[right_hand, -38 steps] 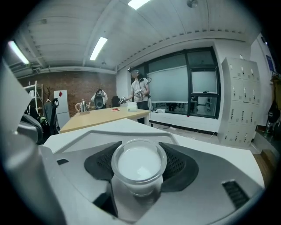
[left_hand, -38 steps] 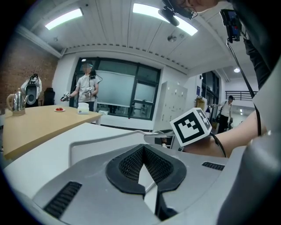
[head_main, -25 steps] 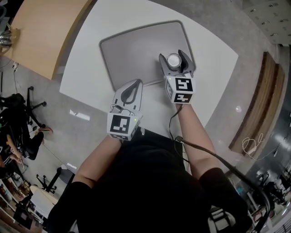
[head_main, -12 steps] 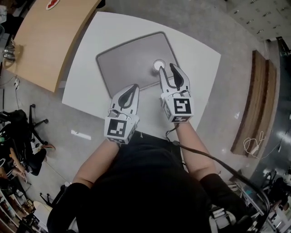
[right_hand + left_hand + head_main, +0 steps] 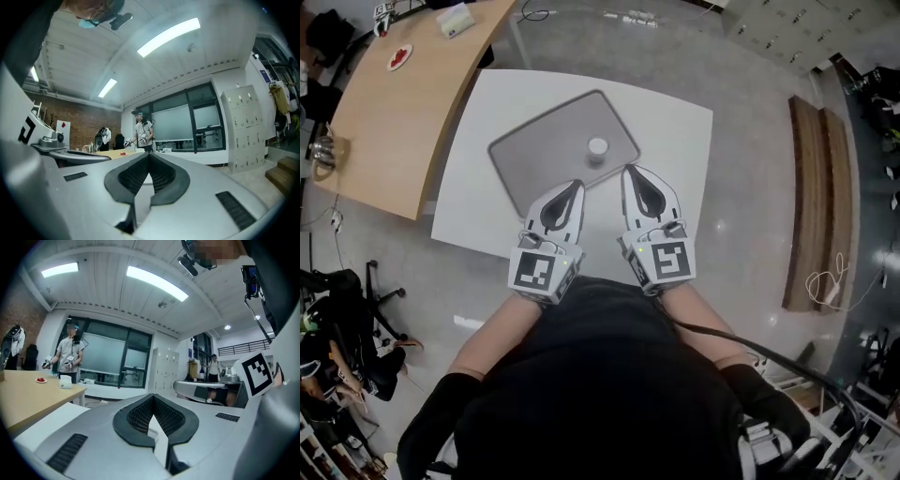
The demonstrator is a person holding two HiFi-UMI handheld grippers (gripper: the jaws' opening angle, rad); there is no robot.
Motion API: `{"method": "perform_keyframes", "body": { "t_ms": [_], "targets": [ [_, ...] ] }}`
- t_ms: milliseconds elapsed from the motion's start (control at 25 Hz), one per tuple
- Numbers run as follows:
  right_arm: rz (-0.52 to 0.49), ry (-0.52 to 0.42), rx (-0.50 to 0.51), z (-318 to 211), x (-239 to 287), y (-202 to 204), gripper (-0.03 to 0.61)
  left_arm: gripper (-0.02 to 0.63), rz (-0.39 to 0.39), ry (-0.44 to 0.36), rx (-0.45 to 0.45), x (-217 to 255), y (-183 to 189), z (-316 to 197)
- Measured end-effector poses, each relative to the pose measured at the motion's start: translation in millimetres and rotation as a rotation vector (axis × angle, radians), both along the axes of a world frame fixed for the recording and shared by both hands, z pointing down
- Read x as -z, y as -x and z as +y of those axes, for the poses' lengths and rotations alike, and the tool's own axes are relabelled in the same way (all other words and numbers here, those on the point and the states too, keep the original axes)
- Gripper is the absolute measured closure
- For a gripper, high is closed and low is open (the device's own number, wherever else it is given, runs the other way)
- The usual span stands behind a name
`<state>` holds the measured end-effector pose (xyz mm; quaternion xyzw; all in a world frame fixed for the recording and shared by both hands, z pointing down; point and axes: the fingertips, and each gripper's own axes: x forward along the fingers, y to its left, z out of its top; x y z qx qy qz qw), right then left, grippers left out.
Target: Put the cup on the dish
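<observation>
A small white cup (image 5: pixel 598 147) stands upright on the grey dish (image 5: pixel 534 155), a flat tray on the white table (image 5: pixel 675 131). Both grippers are drawn back near the table's front edge, apart from the cup. My left gripper (image 5: pixel 576 186) is shut and empty, its tips over the tray's near rim. My right gripper (image 5: pixel 630 172) is shut with nothing between its jaws, just short of the cup. In the left gripper view the left gripper (image 5: pixel 152 397) points up at the room, as does the right gripper (image 5: pixel 149 155) in its own view. Neither view shows the cup.
A wooden table (image 5: pixel 394 103) adjoins the white table at the left, with a small plate (image 5: pixel 400 57) and a white box (image 5: pixel 456 21) on it. A wooden bench (image 5: pixel 820 187) runs along the right. Office chairs (image 5: pixel 337 309) stand at the lower left. A person (image 5: pixel 70 355) stands far off.
My right gripper has let go of the cup, pulled back toward the body and shut. The cup stays on the tray. The head view has risen, so it takes in more of the room.
</observation>
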<state>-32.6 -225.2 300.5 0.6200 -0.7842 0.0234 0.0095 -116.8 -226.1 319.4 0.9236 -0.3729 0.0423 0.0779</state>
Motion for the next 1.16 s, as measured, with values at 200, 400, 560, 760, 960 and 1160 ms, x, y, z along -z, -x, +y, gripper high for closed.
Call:
{"method": "perform_keyframes", "body": {
  "t_ms": [200,400,560,760,960,1160],
  "targets": [
    [0.032,-0.003,-0.023,20.8,12.4,-0.6,0.566,0.614,0.008,-0.041,-0.057,18.4,-19.3,7.9],
    [0.047,-0.041,-0.034,29.6,19.5,-0.7,0.566,0.615,0.023,-0.075,-0.094,27.9,-27.3,11.7],
    [0.06,-0.024,-0.042,31.9,25.5,-5.9,0.566,0.615,0.03,-0.089,-0.118,33.2,-40.0,15.2],
    [0.062,-0.023,-0.033,33.5,27.9,-5.9,0.566,0.614,0.028,-0.086,-0.119,35.0,-43.8,19.1],
    [0.065,-0.008,-0.015,34.0,24.2,-3.1,0.566,0.614,0.037,-0.088,-0.127,35.3,-44.0,22.2],
    [0.049,0.007,-0.035,30.3,21.0,-3.0,0.566,0.614,0.037,-0.087,-0.128,31.5,-42.1,20.7]
  ]
}}
